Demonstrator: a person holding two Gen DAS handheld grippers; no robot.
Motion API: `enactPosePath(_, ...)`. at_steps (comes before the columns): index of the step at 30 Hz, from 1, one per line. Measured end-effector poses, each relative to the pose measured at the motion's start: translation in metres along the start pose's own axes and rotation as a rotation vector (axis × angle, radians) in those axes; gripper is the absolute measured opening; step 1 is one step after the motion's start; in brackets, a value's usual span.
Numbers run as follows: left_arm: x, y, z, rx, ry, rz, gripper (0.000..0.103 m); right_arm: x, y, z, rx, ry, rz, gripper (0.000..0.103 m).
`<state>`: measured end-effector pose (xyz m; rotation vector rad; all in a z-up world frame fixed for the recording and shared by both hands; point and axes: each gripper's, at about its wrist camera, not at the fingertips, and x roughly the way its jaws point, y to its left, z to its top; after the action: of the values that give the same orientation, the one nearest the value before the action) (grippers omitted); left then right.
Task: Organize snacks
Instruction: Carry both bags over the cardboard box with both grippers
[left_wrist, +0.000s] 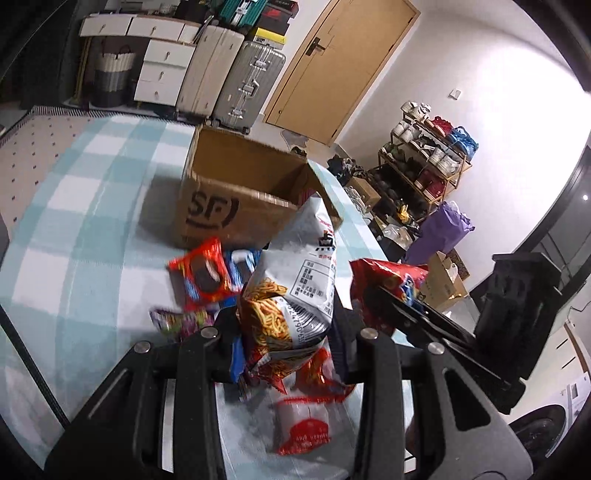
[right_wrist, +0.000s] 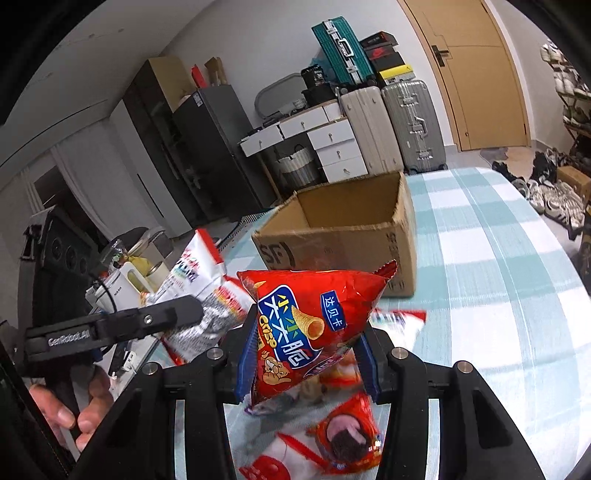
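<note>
The open brown cardboard box (right_wrist: 340, 236) stands on the checked blue-and-white tabletop (right_wrist: 498, 280), its mouth beyond both loads. The left gripper (left_wrist: 291, 332) is clamped on a tall silver-and-orange noodle-snack bag (left_wrist: 295, 280), pinched low, so it may tip. The right gripper (right_wrist: 306, 354) squeezes a puffed red cone-crisp bag (right_wrist: 314, 317), which could slip. Loose small packets (left_wrist: 201, 275) by the box's near wall may get swept.

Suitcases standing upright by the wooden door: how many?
2: a beige suitcase beside the white drawers, and a silver suitcase between it and the door. A teal case lies on top; others may be hidden.
</note>
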<state>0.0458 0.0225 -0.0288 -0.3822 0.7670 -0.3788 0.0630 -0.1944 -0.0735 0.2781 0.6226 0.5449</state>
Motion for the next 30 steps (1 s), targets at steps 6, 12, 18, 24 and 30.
enactPosePath(6, 0.008, -0.007, 0.031, 0.038, -0.006, 0.020, 0.032, 0.002, 0.007, 0.030, -0.028, -0.024, 0.017, 0.046)
enactPosePath(12, 0.019, -0.012, 0.064, 0.067, -0.012, 0.046, 0.033, 0.008, 0.011, 0.061, -0.049, -0.044, 0.024, 0.046)
enactPosePath(18, 0.031, -0.019, 0.099, 0.099, -0.014, 0.075, 0.033, 0.019, 0.013, 0.091, -0.058, -0.052, 0.026, 0.046)
enactPosePath(24, 0.053, -0.022, 0.131, 0.121, -0.002, 0.106, 0.033, 0.037, 0.006, 0.121, -0.041, -0.044, 0.028, 0.046)
enactPosePath(30, 0.086, -0.017, 0.160, 0.138, 0.024, 0.141, 0.033, 0.063, -0.007, 0.144, -0.014, -0.017, 0.013, 0.046)
